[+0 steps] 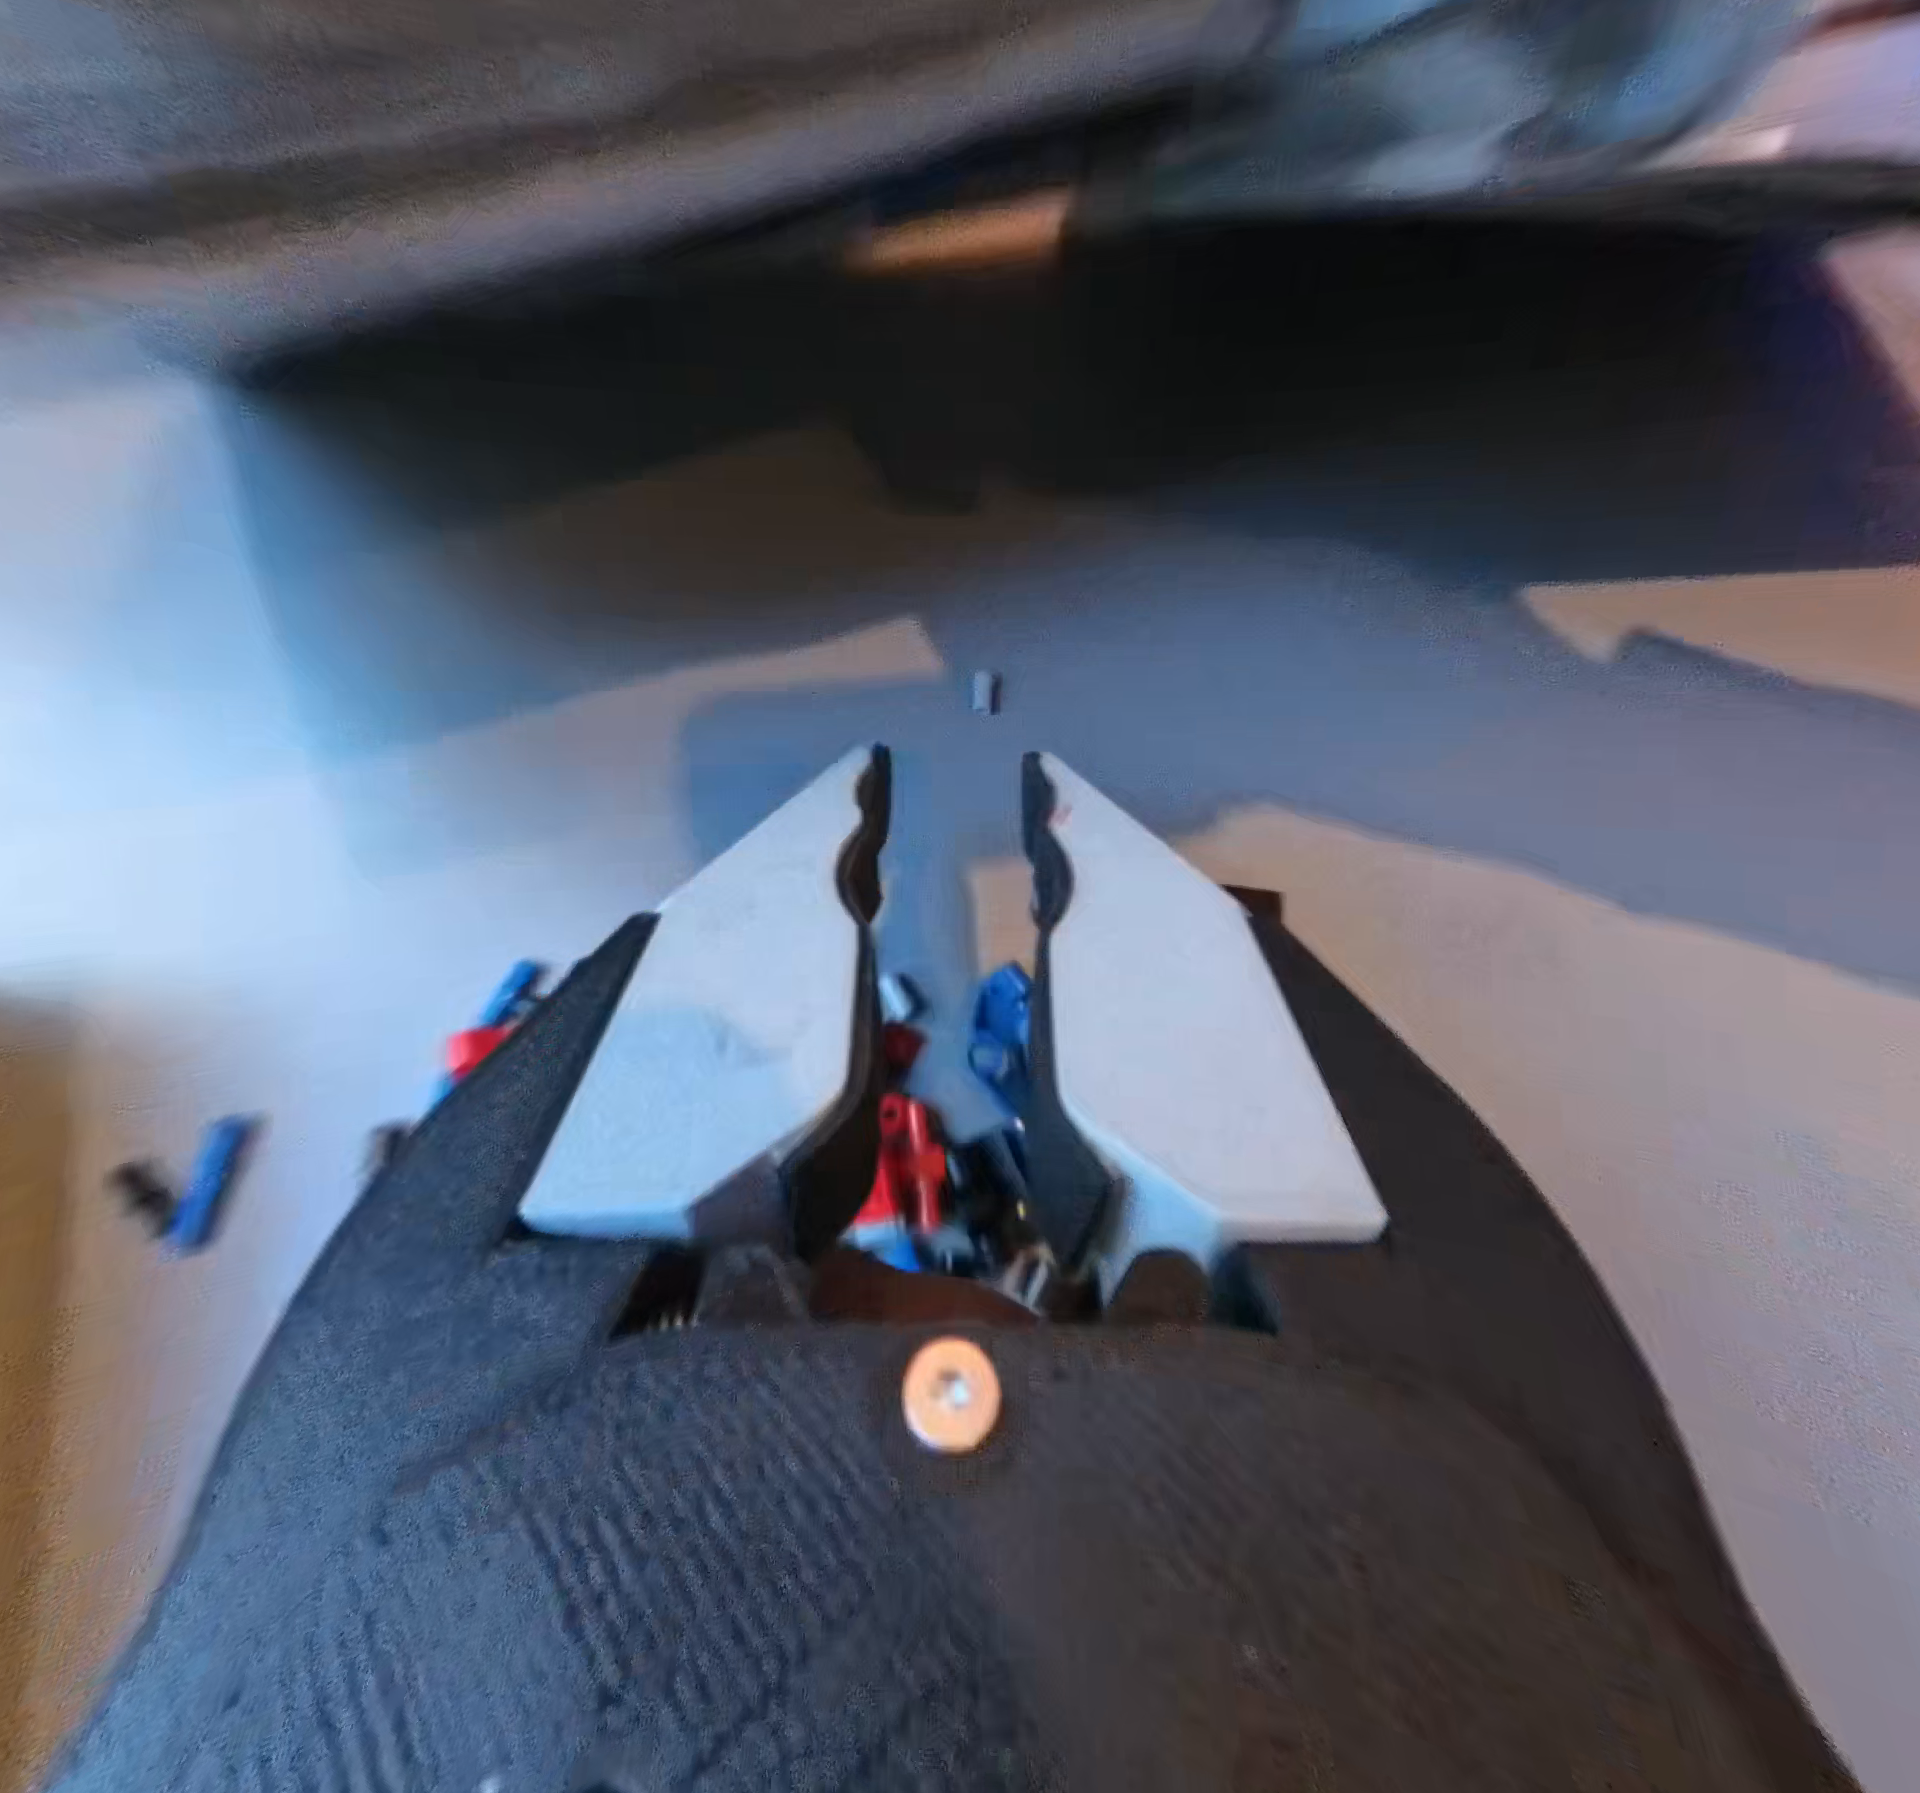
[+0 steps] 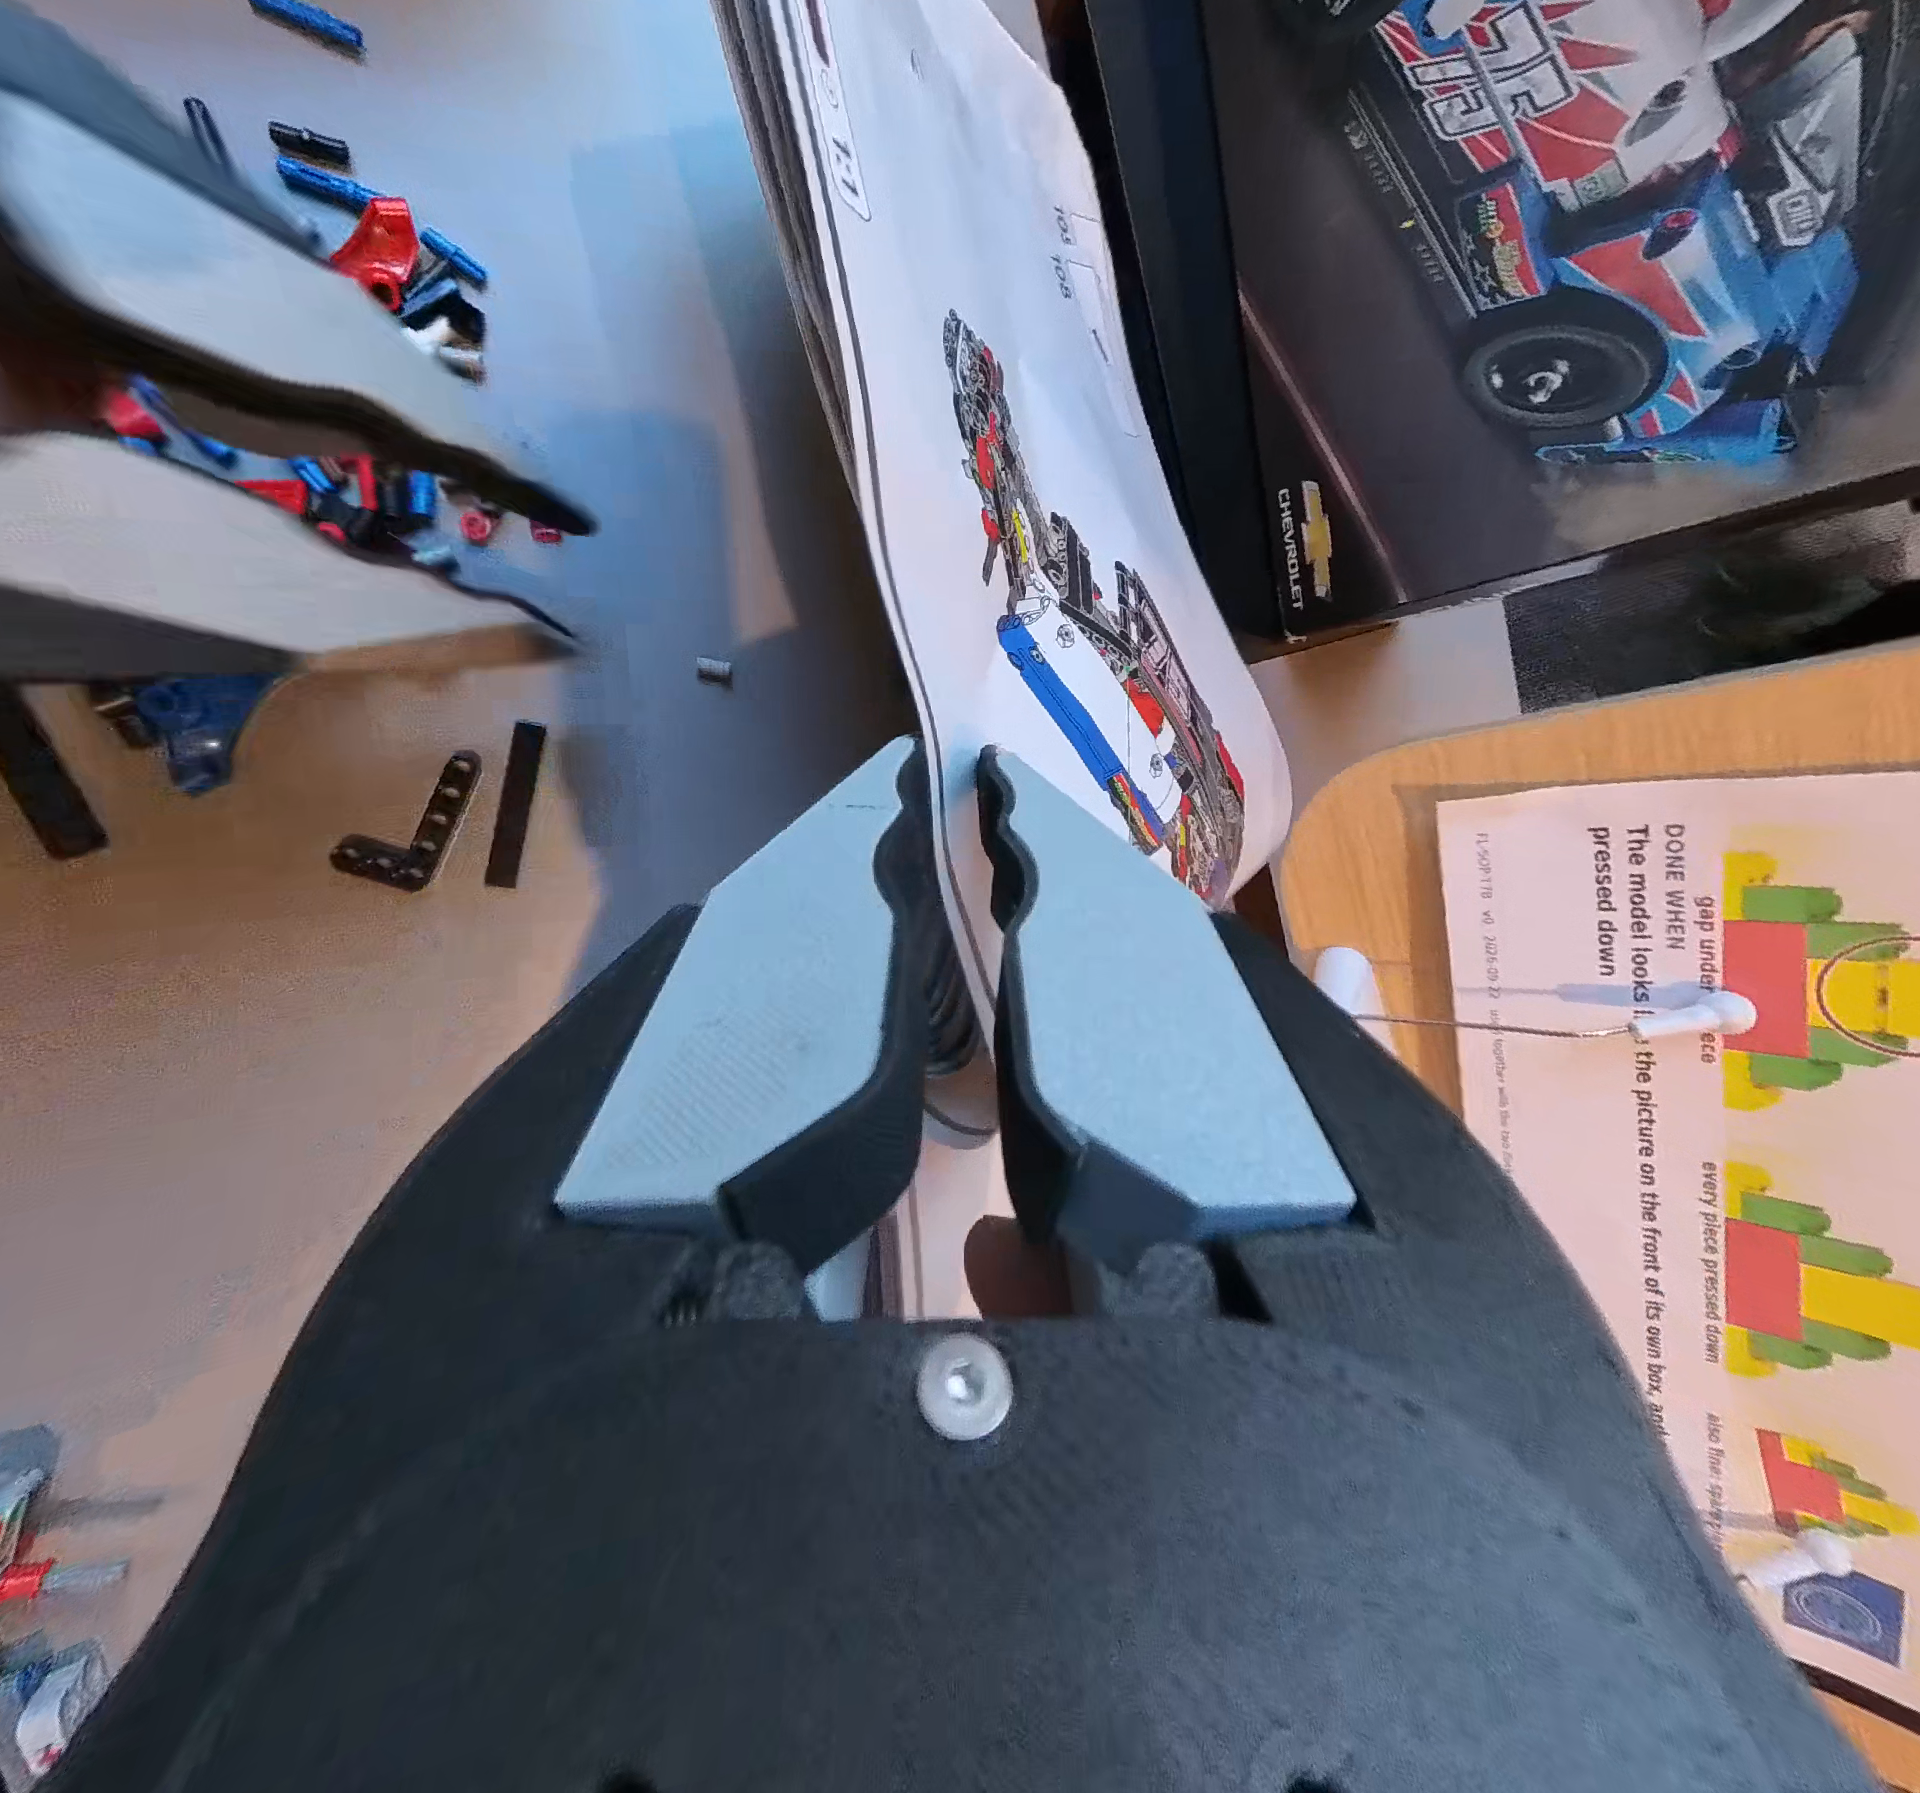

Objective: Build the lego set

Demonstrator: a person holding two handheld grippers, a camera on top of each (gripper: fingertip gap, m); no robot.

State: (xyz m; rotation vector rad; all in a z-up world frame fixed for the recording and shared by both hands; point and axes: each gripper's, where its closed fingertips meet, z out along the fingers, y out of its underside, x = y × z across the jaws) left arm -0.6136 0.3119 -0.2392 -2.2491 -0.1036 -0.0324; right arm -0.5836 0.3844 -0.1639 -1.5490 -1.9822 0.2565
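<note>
A tan bench [image 2: 260, 1016] carries everything here, streaked with shadow and, in the left wrist view, blurred. Our right gripper [image 2: 951, 767] has its fingers nearly closed on the edge of the booklet [image 2: 966, 289], whose page curls up and away ahead of the fingertips, showing a drawing of a car well on its way. Right of the fingers lies the set's box [image 2: 1558, 289], and nearer, a printed sheet [image 2: 1662, 1120] on a wooden board.

Left of the right fingers we see loose parts: a black L-beam [image 2: 410, 834], a black bar [image 2: 516, 803], blue pins [image 2: 307, 13], and a red-and-blue subassembly [image 2: 400, 252] partly hidden by our left gripper [image 1: 956, 756]. Its fingers stand slightly apart and hold nothing; a small grey bush [image 1: 982, 691] lies just ahead of the tips, while red and blue pieces [image 1: 914, 1161] show beneath them.

We judge the build early to middling: only small clusters are joined, many parts lie unplaced, and we seem to be turning a page.
</note>
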